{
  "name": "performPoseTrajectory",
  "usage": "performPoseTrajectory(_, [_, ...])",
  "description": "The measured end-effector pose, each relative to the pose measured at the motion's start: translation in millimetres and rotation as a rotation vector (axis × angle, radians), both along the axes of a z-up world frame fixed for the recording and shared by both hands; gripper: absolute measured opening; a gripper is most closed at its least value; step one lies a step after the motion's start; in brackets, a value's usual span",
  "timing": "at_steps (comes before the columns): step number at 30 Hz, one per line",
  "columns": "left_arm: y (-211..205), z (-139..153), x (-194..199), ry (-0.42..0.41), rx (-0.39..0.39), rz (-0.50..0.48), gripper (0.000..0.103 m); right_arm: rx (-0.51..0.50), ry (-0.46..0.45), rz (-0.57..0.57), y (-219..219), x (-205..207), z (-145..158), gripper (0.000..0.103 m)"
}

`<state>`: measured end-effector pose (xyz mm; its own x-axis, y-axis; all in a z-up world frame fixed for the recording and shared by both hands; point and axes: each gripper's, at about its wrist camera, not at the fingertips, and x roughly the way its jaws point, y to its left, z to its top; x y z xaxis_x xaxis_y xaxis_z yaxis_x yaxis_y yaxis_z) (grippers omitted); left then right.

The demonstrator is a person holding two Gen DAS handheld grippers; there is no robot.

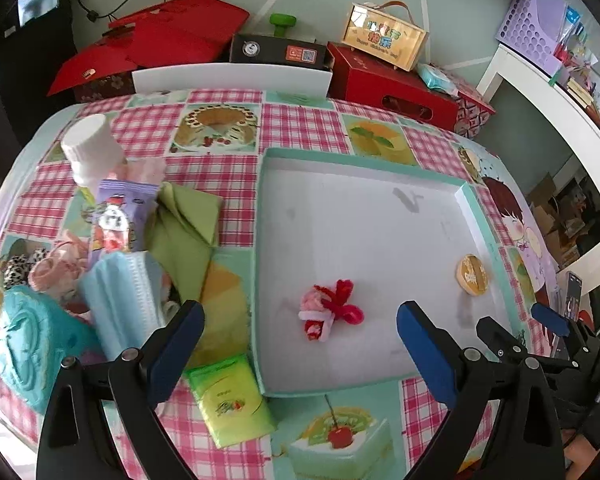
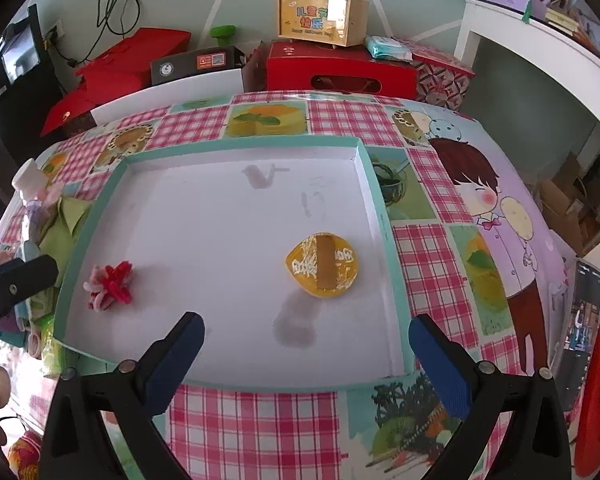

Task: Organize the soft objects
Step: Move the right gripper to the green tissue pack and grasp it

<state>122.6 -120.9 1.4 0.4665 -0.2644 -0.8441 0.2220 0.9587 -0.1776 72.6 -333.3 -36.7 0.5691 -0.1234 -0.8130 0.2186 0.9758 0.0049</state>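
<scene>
1. The red and pink yarn flower point(image 1: 330, 310) lies loose in the near-left part of the shallow tray point(image 1: 260, 216), well apart from the round yellow sweet point(image 2: 323, 265) towards the tray's right side
2. Left of the tray, your unsorted pile waits: blue face mask point(image 1: 120, 300), green cloth point(image 1: 184, 224), pink scrunchie point(image 1: 56, 270), teal cloth point(image 1: 36, 332), with a white bottle point(image 1: 92, 146) standing at its far end
3. Your left gripper point(image 1: 300, 344) hangs wide and empty just near of the flower; your right gripper point(image 2: 306, 354) is likewise wide and empty over the tray's near edge
4. Judged risks: reaching into the pile could tip the bottle, the mask may drag its neighbours along, and a low pass could snag the tray wall
</scene>
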Motion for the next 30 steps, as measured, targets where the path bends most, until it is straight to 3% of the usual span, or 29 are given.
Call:
performPoseTrajectory(6, [28.0, 1.8, -24.0, 0.010, 0.007, 0.030, 0.097, 0.041, -0.008, 0.010, 15.6, -24.1, -1.2, 0.103])
performPoseTrajectory(12, [67.8, 6.7, -39.8, 0.011, -0.001, 0.115, 0.097, 0.003, 0.010, 0.050, 39.1, -37.7, -4.8, 0.103])
performPoseTrajectory(22, [129.3, 37.6, -53.8, -0.033, -0.029, 0.253, 0.097, -0.005, -0.026, 0.150, 84.2, -40.6, 10.6, 0.103])
performPoseTrajectory(30, [168.5, 33.2, -53.8, -0.010, -0.077, 0.349, 0.097, 0.015, -0.014, 0.241, 120.1, -36.4, 9.0, 0.103])
